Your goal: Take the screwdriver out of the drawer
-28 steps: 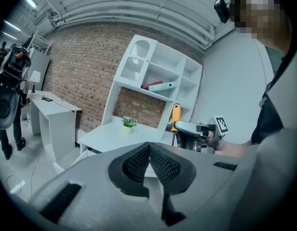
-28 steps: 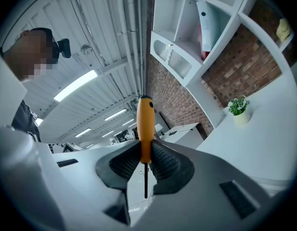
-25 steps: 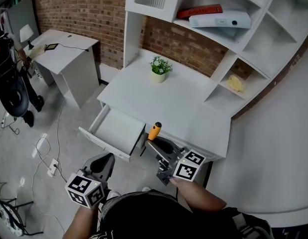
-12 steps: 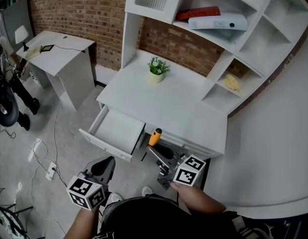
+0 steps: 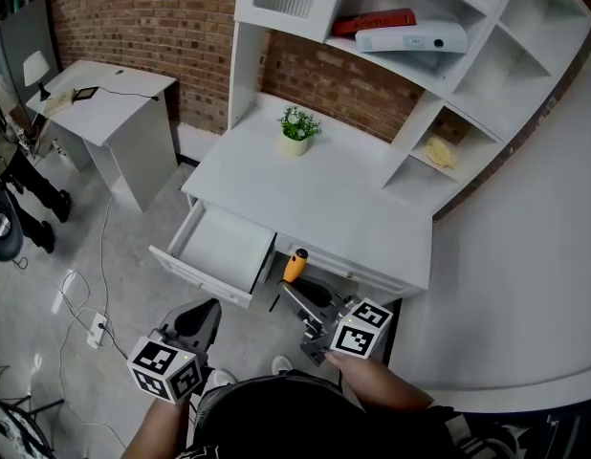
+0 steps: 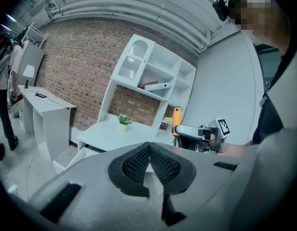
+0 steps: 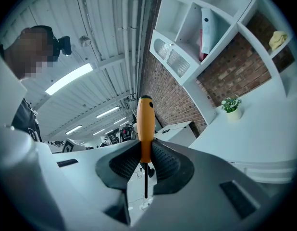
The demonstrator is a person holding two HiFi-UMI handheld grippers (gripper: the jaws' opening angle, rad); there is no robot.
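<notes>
The right gripper (image 7: 145, 160) is clamped on the screwdriver (image 7: 145, 121) low on its smooth orange handle. It holds the tool clear of the open white drawer (image 5: 224, 247), just before the desk (image 5: 315, 194). The tool looks light and rigid, with a hard plastic grip and a thin dark steel shaft, and the ribbed pads (image 7: 125, 163) should check slipping. The left gripper (image 6: 149, 161) is closed and empty.

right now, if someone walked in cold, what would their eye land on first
The orange-handled screwdriver stands out most, clamped upright in the right gripper, just off the front edge of the white desk. Next comes the drawer at the desk's left, pulled wide open. The left gripper hangs shut on nothing, nearer the person than the drawer.
</notes>
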